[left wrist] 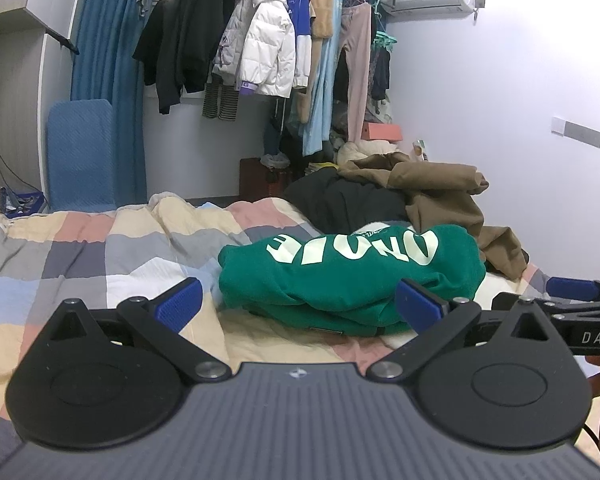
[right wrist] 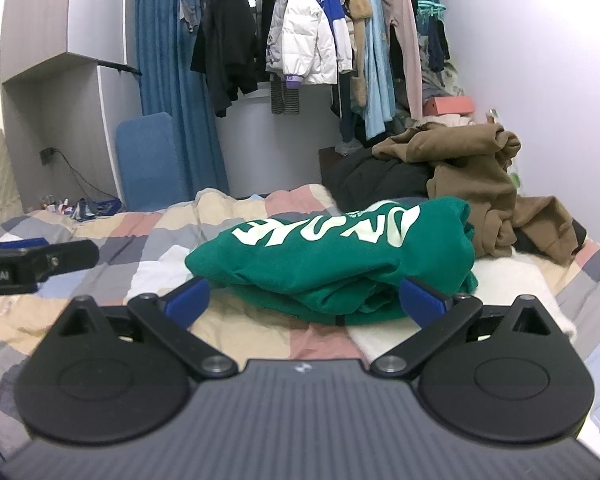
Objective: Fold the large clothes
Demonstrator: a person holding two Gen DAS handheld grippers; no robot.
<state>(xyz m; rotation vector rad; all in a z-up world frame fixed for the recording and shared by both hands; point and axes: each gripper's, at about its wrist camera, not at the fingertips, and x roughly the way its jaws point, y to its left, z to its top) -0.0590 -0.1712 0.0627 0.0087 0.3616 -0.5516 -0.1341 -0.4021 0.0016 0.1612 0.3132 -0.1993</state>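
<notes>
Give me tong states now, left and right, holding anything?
Left tongs: open, holding nothing; the folded green sweatshirt lies ahead on the bed.
Right tongs: open, holding nothing, facing that sweatshirt.

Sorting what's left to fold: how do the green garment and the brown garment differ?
The green garment is folded into a compact bundle; the brown garment lies crumpled and spread. The green one shows pale lettering; the brown one looks plain. The green lies nearer both grippers, the brown behind it. Both rest on the checked quilt.

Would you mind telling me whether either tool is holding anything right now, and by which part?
Nothing is held. The left tool and right tool are both open, just short of the folded green sweatshirt.
</notes>
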